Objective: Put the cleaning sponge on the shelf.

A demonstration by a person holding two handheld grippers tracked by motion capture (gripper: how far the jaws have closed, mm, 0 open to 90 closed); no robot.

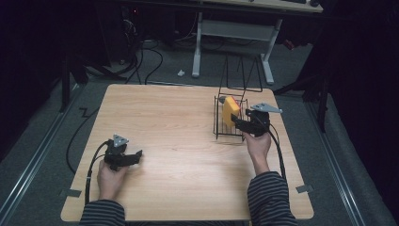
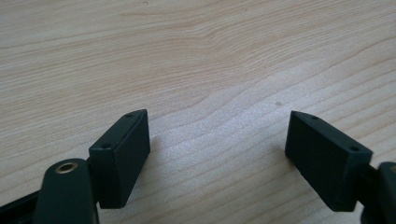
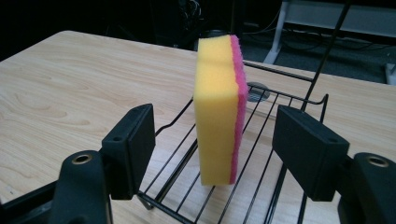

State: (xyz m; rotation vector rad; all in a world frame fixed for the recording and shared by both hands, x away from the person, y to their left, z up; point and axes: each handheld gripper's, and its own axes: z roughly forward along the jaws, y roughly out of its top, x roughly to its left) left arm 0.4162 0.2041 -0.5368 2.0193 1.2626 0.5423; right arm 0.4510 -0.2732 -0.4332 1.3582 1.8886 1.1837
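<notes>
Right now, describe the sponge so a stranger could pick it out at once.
On the wooden table, look to the far right part, where a black wire rack stands. The sponge stands upright on edge inside that rack, between the open jaws of the right hand-held gripper, which do not touch it. It is the one bright thing there: a yellow block with a pink layer on one face.

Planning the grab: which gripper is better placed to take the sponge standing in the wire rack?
Right. The right gripper has open jaws either side of the sponge in the rack; the left gripper rests far off.
</notes>
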